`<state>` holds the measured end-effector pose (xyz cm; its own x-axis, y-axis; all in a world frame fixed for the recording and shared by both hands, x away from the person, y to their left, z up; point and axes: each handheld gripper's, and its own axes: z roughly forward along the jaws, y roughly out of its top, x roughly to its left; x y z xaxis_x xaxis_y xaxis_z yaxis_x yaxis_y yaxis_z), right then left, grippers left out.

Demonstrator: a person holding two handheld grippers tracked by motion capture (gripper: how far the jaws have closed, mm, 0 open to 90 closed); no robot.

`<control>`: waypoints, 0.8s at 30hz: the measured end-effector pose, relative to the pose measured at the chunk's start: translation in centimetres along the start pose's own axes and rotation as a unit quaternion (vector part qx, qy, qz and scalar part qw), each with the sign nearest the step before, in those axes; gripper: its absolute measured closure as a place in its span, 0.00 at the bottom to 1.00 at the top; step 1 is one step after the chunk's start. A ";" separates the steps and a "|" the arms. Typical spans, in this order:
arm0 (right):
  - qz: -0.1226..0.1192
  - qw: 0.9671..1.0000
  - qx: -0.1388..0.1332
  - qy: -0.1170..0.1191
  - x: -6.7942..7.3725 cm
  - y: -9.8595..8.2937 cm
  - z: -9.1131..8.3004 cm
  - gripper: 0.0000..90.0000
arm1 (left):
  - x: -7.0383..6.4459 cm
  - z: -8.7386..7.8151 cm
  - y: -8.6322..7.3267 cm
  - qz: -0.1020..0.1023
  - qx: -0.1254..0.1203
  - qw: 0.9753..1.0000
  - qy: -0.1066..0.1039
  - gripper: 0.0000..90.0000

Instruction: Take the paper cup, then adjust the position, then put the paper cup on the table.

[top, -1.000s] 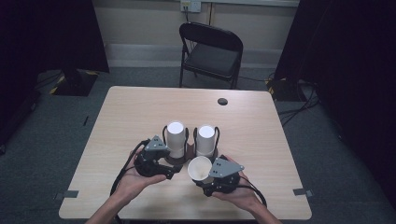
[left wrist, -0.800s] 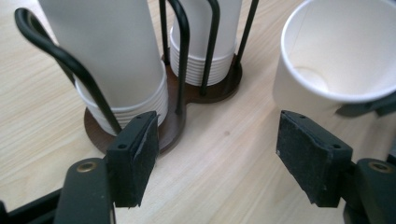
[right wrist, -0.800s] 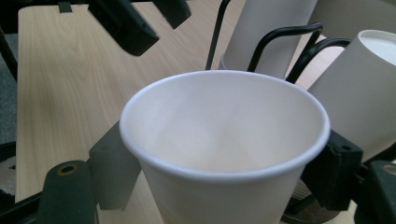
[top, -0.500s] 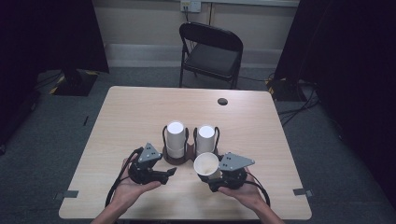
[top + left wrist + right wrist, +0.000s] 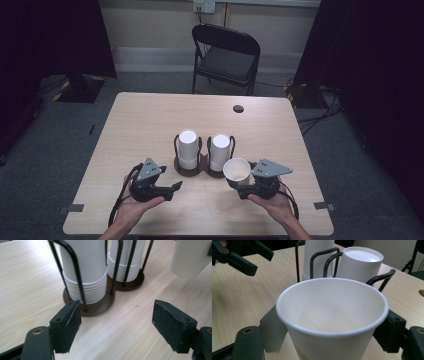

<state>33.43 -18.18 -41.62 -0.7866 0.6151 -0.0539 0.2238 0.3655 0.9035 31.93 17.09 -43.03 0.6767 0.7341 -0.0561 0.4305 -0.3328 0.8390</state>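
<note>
Holding a single paper cup (image 5: pixel 237 170) upright, mouth up, the right claw (image 5: pixel 243 186) is clamped on its sides at the near right of the bench (image 5: pixel 150 120).
The left claw (image 5: pixel 176 186) hangs with its jaws wide apart and nothing between them, aimed at the two wire racks (image 5: pixel 113 272) of stacked upside-down cups (image 5: pixel 188 148) mid-bench. The held cup sits just beside the right-hand stack (image 5: pixel 220 151), near its front.

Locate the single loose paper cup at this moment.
In the high view the paper cup sits upright, mouth up, between the jaws of the right gripper, near the table's front edge, just front-right of the right-hand cup stack.
</note>
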 end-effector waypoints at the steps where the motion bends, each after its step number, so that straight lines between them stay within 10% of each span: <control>1: 0.000 1.000 0.000 0.000 0.0 0.0 0.0 0.25 | 0.0 0.0 -0.2 0.002 -0.001 1.000 0.002 0.26; 13: 0.029 0.998 0.000 -0.057 -2.9 -0.8 -1.0 0.26 | 0.4 0.1 -1.1 -0.008 -0.019 0.999 0.046 0.20; 24: 0.057 0.993 0.000 -0.100 -5.7 -0.1 -1.2 0.25 | 0.7 -0.9 -1.1 -0.018 -0.036 0.999 0.034 0.22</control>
<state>37.21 -22.60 -40.91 -0.6258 0.7792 -0.0350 0.3049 0.2857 0.9085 31.42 18.54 -43.51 0.6181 0.7844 -0.0512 0.4079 -0.2644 0.8739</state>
